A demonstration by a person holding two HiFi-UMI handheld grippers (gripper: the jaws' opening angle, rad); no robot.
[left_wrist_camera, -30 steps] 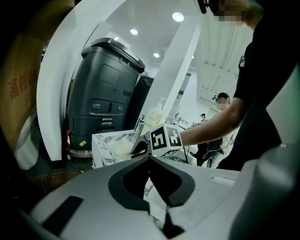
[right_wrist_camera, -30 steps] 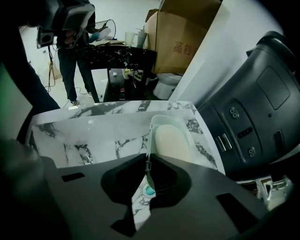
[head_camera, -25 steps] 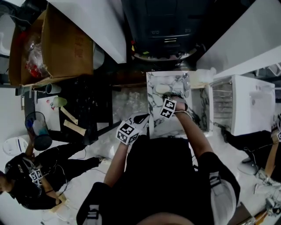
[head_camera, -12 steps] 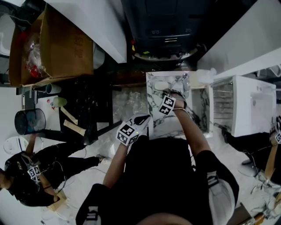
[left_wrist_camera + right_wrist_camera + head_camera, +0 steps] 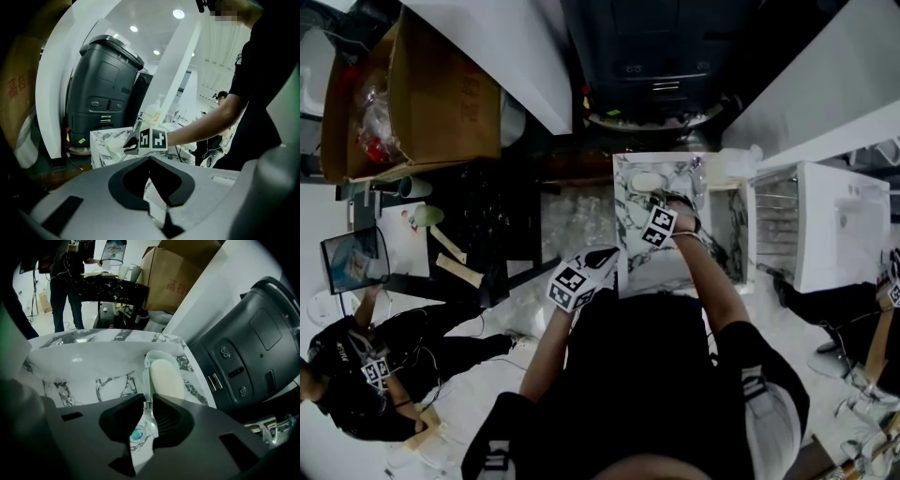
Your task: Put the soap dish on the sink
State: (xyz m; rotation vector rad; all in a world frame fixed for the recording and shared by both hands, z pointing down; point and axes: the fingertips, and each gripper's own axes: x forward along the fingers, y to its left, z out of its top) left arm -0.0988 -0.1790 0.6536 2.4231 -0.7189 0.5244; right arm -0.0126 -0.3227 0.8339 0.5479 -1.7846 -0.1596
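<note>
Right arm outstretched, the right gripper (image 5: 150, 398) pinches the soap dish (image 5: 146, 372) rim; the left gripper (image 5: 150, 158) (jaws together, nothing between) sits back nearer the body.

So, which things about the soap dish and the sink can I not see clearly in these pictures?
- Whether the soap dish rests on the marble sink or is held just above it: in the right gripper view, the right gripper, shut on its rim, hides its near end.
- The same contact in the head view: too small, and the gripper covers it.
- The sink's lower part in the left gripper view: hidden behind the left gripper.
</note>
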